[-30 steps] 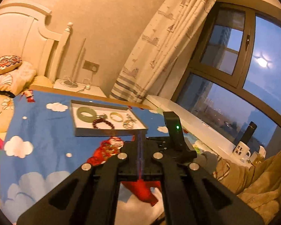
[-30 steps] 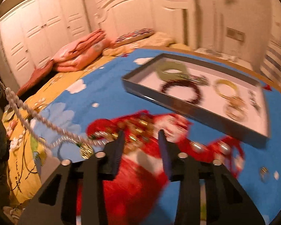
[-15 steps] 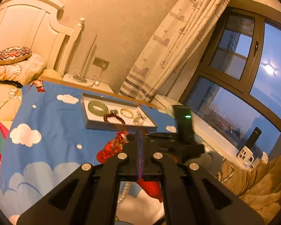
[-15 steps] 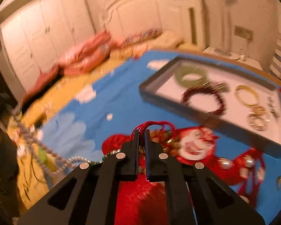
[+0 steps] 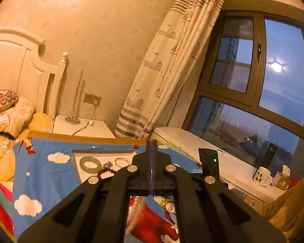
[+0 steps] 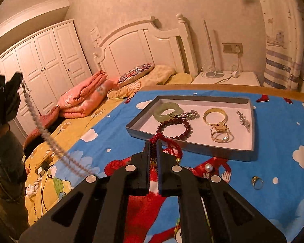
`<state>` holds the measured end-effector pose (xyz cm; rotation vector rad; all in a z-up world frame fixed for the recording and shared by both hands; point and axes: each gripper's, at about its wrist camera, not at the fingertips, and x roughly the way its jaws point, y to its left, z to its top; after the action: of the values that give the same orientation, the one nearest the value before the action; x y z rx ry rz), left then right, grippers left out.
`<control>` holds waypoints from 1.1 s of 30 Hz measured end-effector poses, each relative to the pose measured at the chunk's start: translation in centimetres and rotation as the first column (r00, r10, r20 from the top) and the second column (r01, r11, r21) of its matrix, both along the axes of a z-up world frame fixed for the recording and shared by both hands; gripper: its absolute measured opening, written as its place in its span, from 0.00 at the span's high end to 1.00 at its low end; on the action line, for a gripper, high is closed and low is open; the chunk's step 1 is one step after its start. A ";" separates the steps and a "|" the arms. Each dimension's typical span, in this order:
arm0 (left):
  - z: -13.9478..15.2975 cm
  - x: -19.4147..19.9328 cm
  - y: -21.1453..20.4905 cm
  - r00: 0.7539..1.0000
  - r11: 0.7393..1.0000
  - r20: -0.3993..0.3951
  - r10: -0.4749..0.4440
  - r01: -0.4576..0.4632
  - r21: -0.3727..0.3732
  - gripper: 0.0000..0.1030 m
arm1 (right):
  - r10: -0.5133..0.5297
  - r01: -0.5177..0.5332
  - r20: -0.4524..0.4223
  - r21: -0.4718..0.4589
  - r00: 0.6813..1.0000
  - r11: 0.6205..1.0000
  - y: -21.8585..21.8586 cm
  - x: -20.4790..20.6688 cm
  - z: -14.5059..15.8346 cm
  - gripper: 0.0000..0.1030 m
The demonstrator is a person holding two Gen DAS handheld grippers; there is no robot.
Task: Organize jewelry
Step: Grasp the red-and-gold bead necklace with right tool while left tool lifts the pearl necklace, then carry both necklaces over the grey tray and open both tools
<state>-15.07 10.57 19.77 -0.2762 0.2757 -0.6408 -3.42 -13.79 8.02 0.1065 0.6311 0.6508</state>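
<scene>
The right gripper (image 6: 153, 147) is pinched on a red knotted cord (image 6: 155, 138), with the loop of the cord poking out past the fingertips and the rest of the piece, red strands with gold-coloured bits, hanging below between the fingers. The grey jewelry tray (image 6: 251, 121) lies straight ahead of those fingertips and slightly to the right, its near wall just beyond the cord. That is the relation the next move turns on: a short forward carry over the near wall would put the cord above the tray floor. The tray's long axis runs left to right across the view. Directly past the near wall sits the dark red bead bracelet (image 6: 173, 128), so I judge the free white floor at the near left corner, or between the bracelet and the 2 gold rings (image 6: 219, 133), is the safer landing spot.

The left gripper (image 5: 151, 169) has its fingers pressed together. A pearl strand (image 6: 40, 127) runs from it in the right wrist view, so it appears to be pinching that strand, though the grip itself is not visible. It stands further from the tray than the right gripper, well off to the left.

On the blue cloud-print sheet (image 6: 115, 129), a loose pearl (image 6: 208, 167) and a gold ring (image 6: 257, 181) lie outside the tray, near its front wall.
</scene>
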 end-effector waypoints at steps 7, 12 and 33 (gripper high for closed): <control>1.7 1.6 -1.8 1.000 1.000 0.014 -0.017 0.017 0.014 1.00 | -0.018 0.018 0.010 0.016 1.000 1.000 -1.1 -0.1 0.2 0.94; 3.2 3.3 -3.3 0.999 0.999 0.026 -0.038 0.037 0.037 1.00 | -0.033 0.033 0.017 0.006 0.999 0.999 -1.4 0.1 0.4 0.95; 7.8 17.9 -10.0 0.999 0.997 -0.035 -0.001 0.003 0.073 1.00 | -0.190 0.187 -0.047 -0.062 0.981 0.980 -4.8 9.5 -1.9 0.94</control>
<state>2.84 0.60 27.53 -0.2170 0.3318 -0.6269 6.10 -18.59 6.11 0.1282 0.6808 0.4477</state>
